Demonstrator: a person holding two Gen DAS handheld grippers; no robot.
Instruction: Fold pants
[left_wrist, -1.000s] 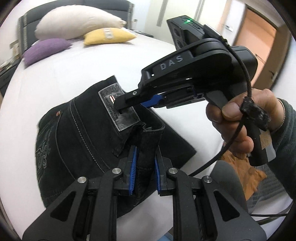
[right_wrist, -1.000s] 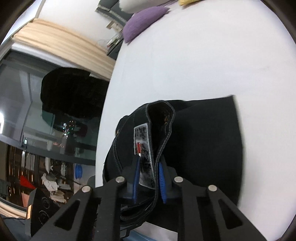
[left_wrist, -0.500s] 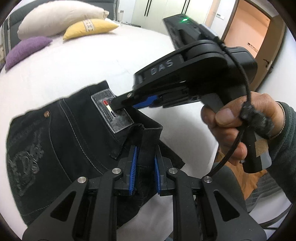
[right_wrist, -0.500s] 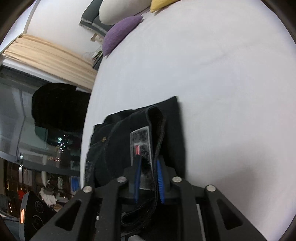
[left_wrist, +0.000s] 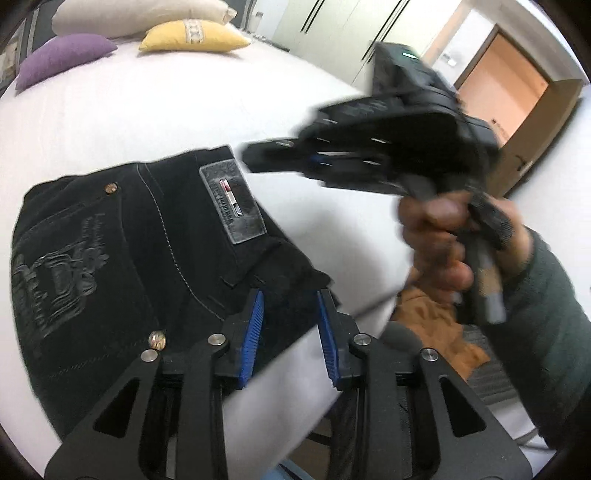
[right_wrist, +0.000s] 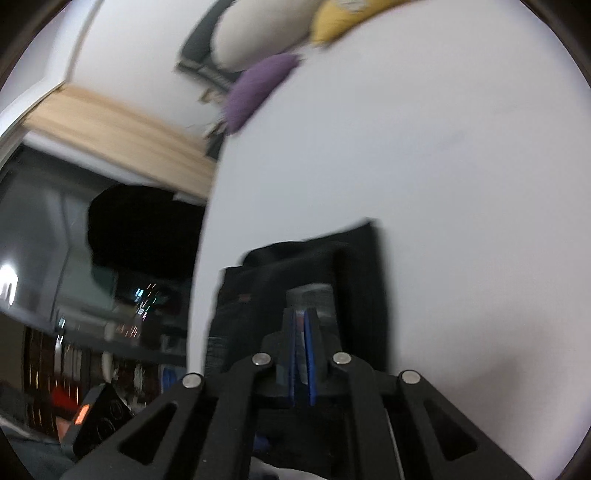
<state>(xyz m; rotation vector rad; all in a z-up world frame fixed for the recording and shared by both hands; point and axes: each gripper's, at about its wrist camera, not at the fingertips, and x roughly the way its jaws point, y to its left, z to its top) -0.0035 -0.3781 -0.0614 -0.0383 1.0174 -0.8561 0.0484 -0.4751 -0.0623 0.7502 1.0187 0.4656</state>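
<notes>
The right hand-held gripper is smeared by motion in the left wrist view, its lettering unreadable and its fingertips indistinct; the hand holding it is blurred too; the pants are soft in the right wrist view, their lower part hidden behind the gripper's own fingers; the patch text is too small to read.

White bed carries black folded pants near its front edge. Three pillows lie at the far end: purple, yellow and cream.
</notes>
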